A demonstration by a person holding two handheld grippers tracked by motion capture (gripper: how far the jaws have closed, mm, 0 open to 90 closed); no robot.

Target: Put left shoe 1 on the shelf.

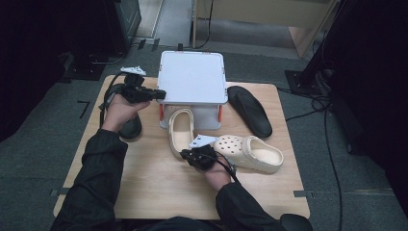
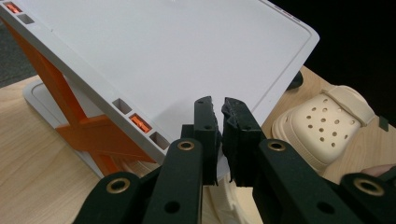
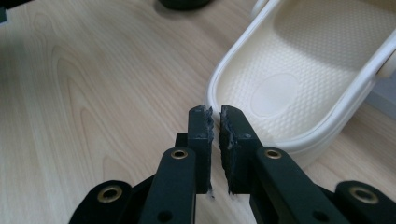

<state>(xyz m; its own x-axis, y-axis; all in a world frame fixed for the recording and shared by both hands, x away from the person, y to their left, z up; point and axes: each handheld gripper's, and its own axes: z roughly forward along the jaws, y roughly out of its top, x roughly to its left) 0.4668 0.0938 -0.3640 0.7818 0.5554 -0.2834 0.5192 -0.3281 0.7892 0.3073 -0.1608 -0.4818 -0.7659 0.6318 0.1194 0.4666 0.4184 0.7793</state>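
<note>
Left gripper (image 1: 161, 94) at the near left corner of the white stand (image 1: 192, 77), jaws drawn together to a thin slit, nothing between them. From the left gripper view, left gripper (image 2: 219, 109) level with the stand's (image 2: 187, 51) front edge, tips apparently touching or just short of that edge; hard to tell which from this angle. Orange cross braces (image 2: 93, 133) under the stand's flat top, small orange slots along its rim. Left hand (image 1: 120, 110) behind the gripper, cable trailing back over the bench (image 1: 144, 187).

Right gripper (image 1: 185, 154) low over the bench, just beside the heel of the nearer cream clog (image 1: 180, 130), jaws likewise nearly together and holding nothing. From the right gripper view, right gripper (image 3: 215, 114) right at the clog's (image 3: 299, 79) heel rim, tips beside the rim rather than around it, textured insole facing up. That clog lies with its toe tucked under the stand's front.

Second cream clog (image 1: 250, 151) lying on the bench to the right of the right hand (image 1: 216, 175), perforated toe toward the middle, heel toward the right edge. Black sandal (image 1: 249, 110) flat on the bench right of the stand, well apart from both grippers. Another dark shoe (image 1: 131, 127) at the left, just beside the left hand, partly hidden by it.
</note>
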